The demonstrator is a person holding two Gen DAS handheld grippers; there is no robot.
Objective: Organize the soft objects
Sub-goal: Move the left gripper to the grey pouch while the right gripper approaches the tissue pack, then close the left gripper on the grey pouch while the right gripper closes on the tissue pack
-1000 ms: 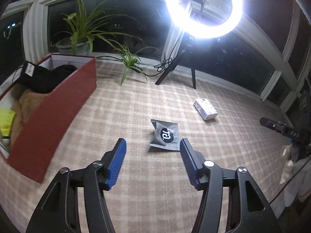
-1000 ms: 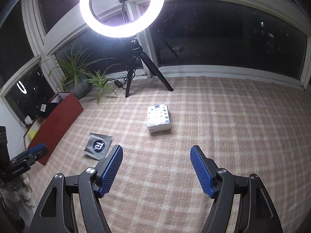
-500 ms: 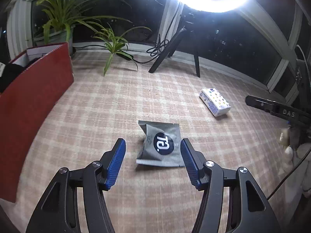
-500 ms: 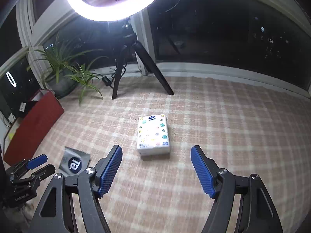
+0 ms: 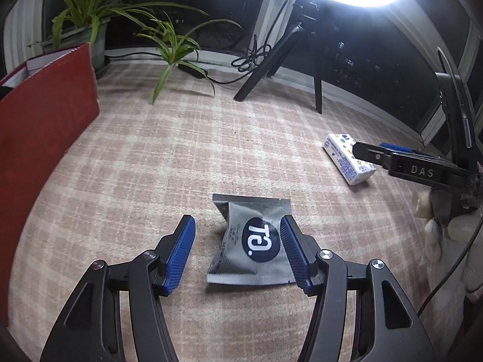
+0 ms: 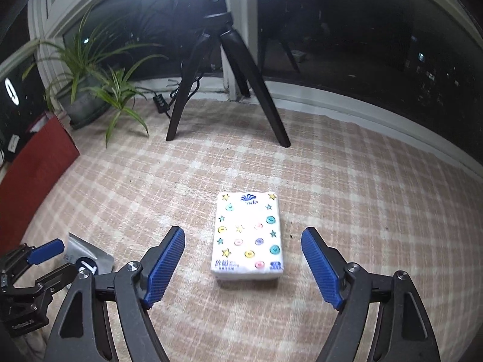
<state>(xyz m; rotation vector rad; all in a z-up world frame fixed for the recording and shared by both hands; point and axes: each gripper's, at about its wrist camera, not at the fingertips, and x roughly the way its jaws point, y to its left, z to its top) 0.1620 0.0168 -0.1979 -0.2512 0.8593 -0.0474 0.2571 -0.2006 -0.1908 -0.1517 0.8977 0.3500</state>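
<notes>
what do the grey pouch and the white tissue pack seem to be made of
Flat grey sachet with a dark round logo: seemingly matte foil or plastic film, with crimped, ribbed sealed edges. White rectangular tissue pack with coloured stars and dots: likely thin glossy printed plastic wrap over soft tissue.

White letters reading "DAS" are showing on the black arm of the right tongs (image 5: 422,171). A dark round mark with a white "TƆ."-like logo is sitting on the grey sachet (image 5: 256,242). The tissue pack (image 6: 248,235) is carrying blue print, only "nda" legible.

Grey pouch (image 5: 253,247), star-dotted white tissue pack (image 6: 248,235), pink plaid rug (image 6: 347,187).
</notes>
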